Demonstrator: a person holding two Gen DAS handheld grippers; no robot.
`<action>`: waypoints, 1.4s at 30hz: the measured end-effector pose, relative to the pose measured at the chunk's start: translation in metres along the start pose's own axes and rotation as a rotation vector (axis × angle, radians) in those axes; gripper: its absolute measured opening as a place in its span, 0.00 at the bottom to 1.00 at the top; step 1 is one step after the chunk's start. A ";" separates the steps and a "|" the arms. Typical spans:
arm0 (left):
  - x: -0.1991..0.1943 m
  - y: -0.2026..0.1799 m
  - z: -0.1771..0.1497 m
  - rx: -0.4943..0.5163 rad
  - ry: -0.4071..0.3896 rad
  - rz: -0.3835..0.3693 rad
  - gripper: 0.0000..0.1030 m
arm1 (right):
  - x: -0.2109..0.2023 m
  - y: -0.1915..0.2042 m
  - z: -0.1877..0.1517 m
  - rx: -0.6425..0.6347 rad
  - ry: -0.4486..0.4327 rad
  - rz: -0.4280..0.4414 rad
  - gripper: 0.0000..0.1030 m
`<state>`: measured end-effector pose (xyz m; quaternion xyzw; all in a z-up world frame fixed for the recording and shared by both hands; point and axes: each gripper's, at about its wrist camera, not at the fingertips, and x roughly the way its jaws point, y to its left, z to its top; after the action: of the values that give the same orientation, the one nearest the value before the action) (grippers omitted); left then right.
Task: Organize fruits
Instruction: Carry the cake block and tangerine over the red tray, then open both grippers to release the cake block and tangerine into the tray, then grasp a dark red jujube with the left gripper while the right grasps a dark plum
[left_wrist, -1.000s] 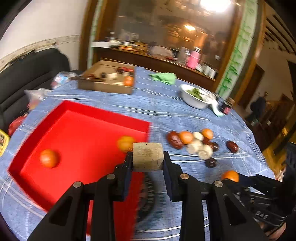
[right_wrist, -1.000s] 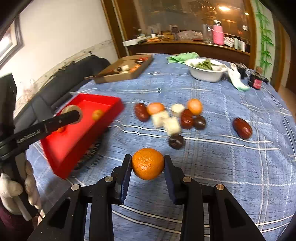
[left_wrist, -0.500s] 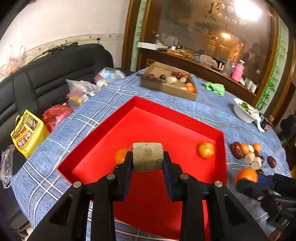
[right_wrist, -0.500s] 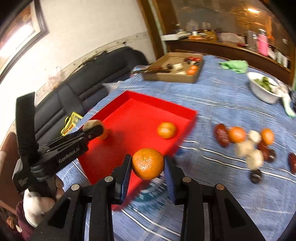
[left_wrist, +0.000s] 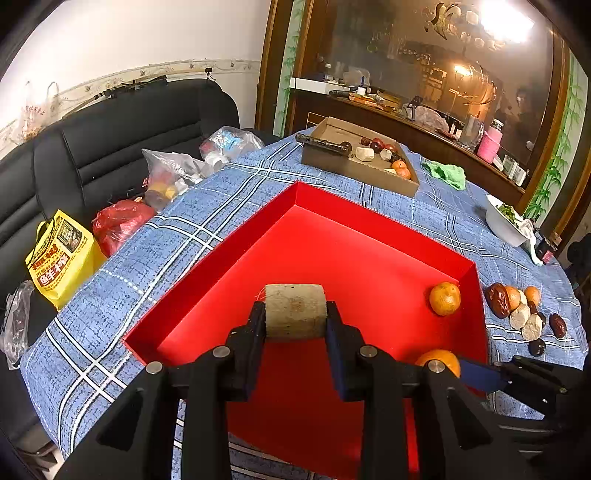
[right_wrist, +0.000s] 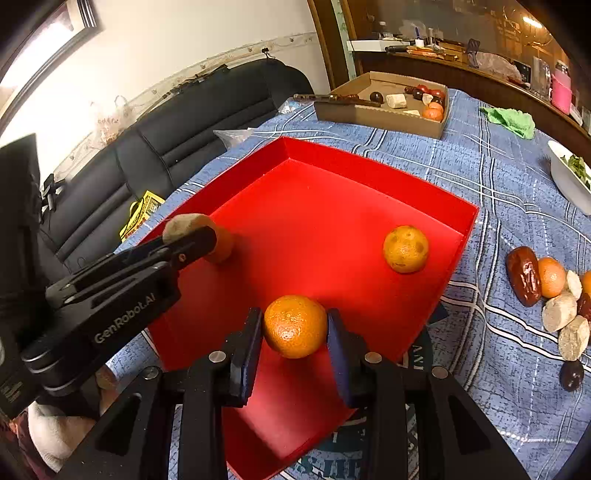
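Firmly, the right claw (right_wrist: 295, 326) pinches an orange (right_wrist: 295, 326) across its middle, above the near end of the red tray (right_wrist: 467, 225); the fruit looks light, round and slightly soft, so gripping at the widest part should stop it rolling out. To its left, the left claw (left_wrist: 295, 312) pinches a rough, stiff beige chunk (left_wrist: 295, 310) over the same tray, beyond which another orange (right_wrist: 405, 249) lies.
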<state>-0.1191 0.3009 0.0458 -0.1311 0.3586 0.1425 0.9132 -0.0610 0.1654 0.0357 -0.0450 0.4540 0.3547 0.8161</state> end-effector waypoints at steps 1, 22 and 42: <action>0.000 0.000 0.000 0.000 0.000 0.001 0.29 | 0.002 0.000 0.000 0.000 0.002 -0.001 0.37; -0.042 -0.021 0.010 0.015 -0.096 0.019 0.55 | -0.047 -0.013 -0.012 0.023 -0.115 -0.008 0.54; -0.072 -0.131 0.027 0.118 -0.141 -0.314 0.86 | -0.210 -0.179 -0.082 0.275 -0.328 -0.342 0.88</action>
<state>-0.1064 0.1769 0.1330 -0.1213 0.2763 -0.0143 0.9533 -0.0791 -0.1134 0.1053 0.0484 0.3456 0.1491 0.9252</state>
